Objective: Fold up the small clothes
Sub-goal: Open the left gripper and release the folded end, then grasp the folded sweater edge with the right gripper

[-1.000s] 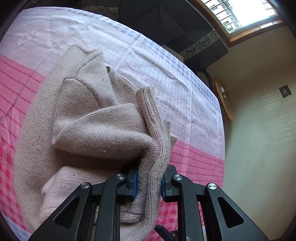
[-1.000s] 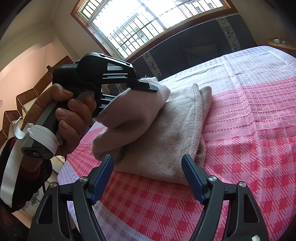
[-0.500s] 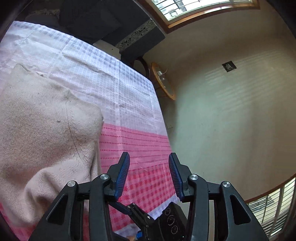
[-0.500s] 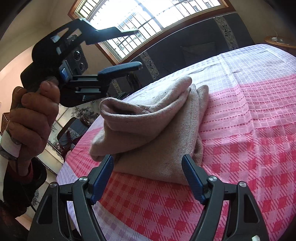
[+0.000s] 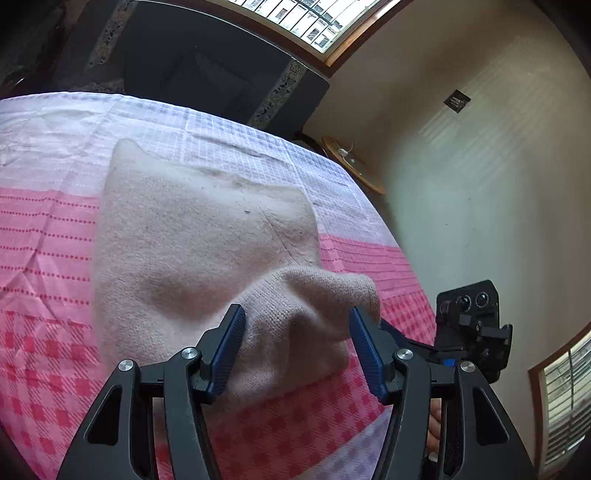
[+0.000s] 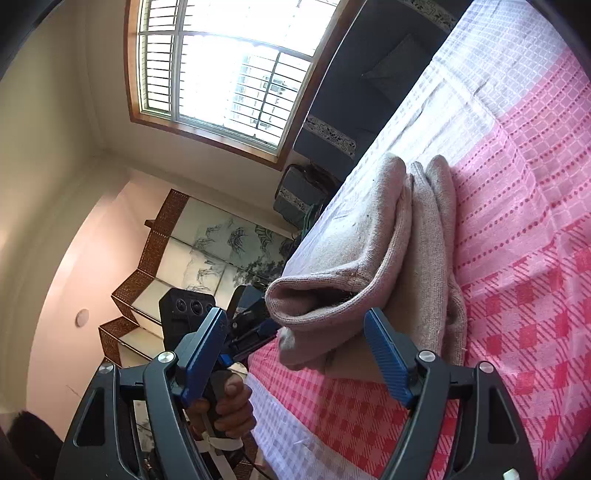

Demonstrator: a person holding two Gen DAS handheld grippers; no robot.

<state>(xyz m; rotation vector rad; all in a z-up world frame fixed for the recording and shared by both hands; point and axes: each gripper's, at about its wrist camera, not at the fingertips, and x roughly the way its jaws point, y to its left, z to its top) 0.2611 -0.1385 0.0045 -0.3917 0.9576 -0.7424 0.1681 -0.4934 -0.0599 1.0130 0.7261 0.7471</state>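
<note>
Big pink-and-white checked tablecloth (image 5: 55, 258) covers the table, and the beige knit sweater (image 5: 192, 251) sits folded in a thick bundle near its front edge. Left gripper (image 5: 297, 350) has its jaws opening around the bundle's near corner, not pinching it. Right gripper (image 6: 295, 354) is released too, jaws wide by the open sleeve end.

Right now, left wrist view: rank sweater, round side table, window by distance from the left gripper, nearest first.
From the left gripper, whose fingers are opening:
1. Sweater: its near fold sits between the fingers, unpinched.
2. Round side table: past the bed's far right corner.
3. Window: top, far wall.
</note>
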